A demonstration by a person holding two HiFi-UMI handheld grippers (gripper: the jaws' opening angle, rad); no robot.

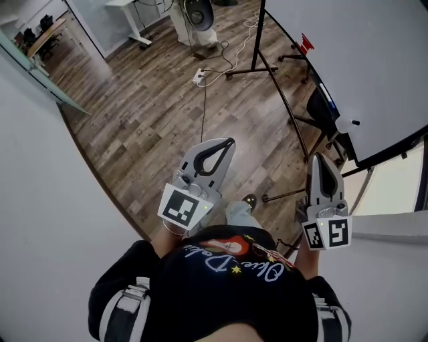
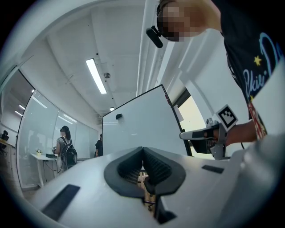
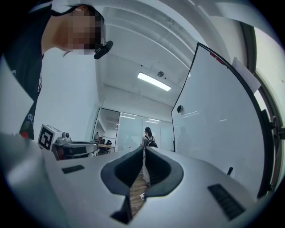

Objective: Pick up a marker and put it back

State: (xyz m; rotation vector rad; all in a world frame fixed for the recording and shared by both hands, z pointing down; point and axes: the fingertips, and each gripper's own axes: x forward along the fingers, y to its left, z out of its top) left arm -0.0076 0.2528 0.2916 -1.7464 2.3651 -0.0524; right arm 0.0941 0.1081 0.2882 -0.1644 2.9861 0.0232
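Both grippers hang in front of my body over the wooden floor, holding nothing. My left gripper (image 1: 229,141) is shut, its jaws meeting at the tip (image 2: 143,150). My right gripper (image 1: 319,157) is shut too, with its pads together (image 3: 143,152). The whiteboard (image 1: 348,60) stands on a wheeled frame to my right and ahead. Along its lower edge lie a blue marker (image 1: 327,95) and a red item (image 1: 306,44). A white round piece with a black tip (image 1: 348,123) sits at the board's near corner. Each gripper shows in the other's view: the right gripper (image 2: 201,134), the left gripper (image 3: 73,147).
The board's black stand legs (image 1: 254,67) and a cable with a power strip (image 1: 199,75) lie on the floor ahead. A white wall (image 1: 40,200) curves along my left. People with backpacks (image 2: 66,150) stand far off by glass partitions. A fan base (image 1: 199,17) stands ahead.
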